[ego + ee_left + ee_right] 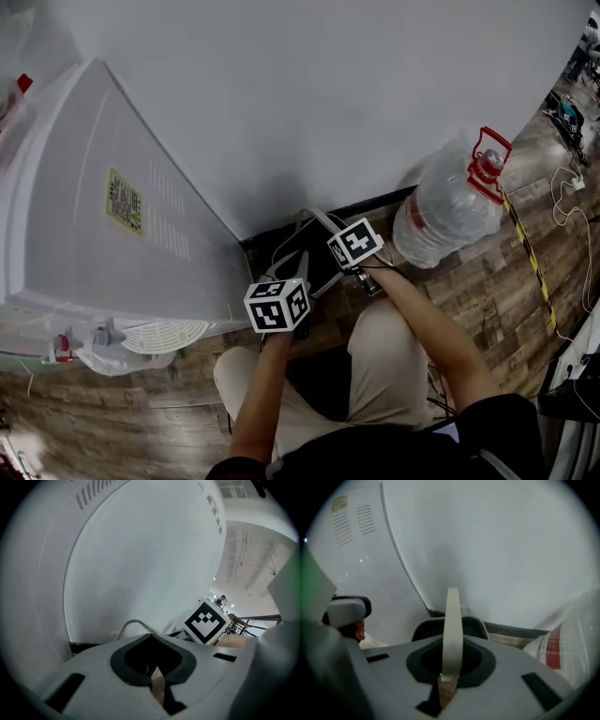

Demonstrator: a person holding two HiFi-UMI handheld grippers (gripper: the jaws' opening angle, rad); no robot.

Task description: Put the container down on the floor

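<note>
Right gripper (449, 679): jaws pressed together, pinching a flat pale handle strip (452, 630) that rises off the container (305, 261). Left gripper (152, 677): jaws pressed together, nothing seen between them.

Wall (328, 94): plain matte white. Water dispenser (103, 197) at left: smooth white plastic, slotted vents, yellow sticker (124, 201). Floor (487, 281): wood-grain planks. Water bottle (445, 216): big, clear, ribbed, with a red carry handle, leaning at the wall right of the container.

Container: dark, rounded-rectangular, pale grey rim. It sits low at the black skirting, between dispenser and bottle; cannot tell whether its base touches the floor.

Only the head view shows the person's arms and bent knees. Only the right gripper view shows the pinch on the strip. The left gripper view adds a thin grey loop (133, 624) arcing beyond its jaws.
</note>
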